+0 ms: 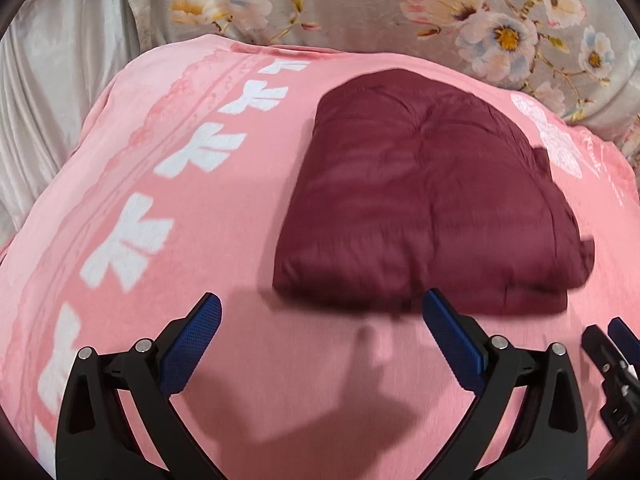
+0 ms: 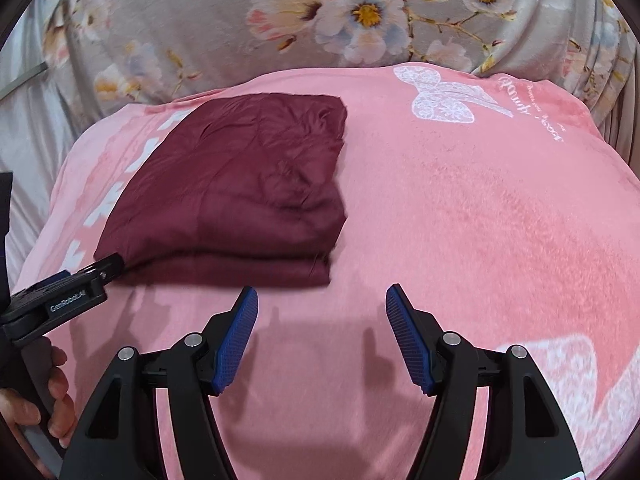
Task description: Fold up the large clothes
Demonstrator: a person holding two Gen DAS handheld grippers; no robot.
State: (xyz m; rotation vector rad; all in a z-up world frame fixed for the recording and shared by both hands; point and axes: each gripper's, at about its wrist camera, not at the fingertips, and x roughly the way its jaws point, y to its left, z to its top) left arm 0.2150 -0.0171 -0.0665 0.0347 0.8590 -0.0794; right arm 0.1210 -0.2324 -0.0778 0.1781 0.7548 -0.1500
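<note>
A dark maroon garment (image 1: 428, 196) lies folded into a thick rectangle on a pink blanket (image 1: 168, 240). It also shows in the right wrist view (image 2: 236, 196), at the left. My left gripper (image 1: 322, 300) is open and empty, just short of the garment's near edge. My right gripper (image 2: 322, 294) is open and empty, near the garment's near right corner and apart from it. The left gripper's tip (image 2: 100, 270) shows at the garment's near left corner. The right gripper's tip (image 1: 612, 336) shows at the lower right of the left wrist view.
The pink blanket (image 2: 480, 220) has white letters and a white bow print (image 2: 444, 98). A grey floral cover (image 2: 320, 12) lies behind it. Pale satin fabric (image 1: 52, 100) is at the far left. A hand (image 2: 44, 400) holds the left gripper.
</note>
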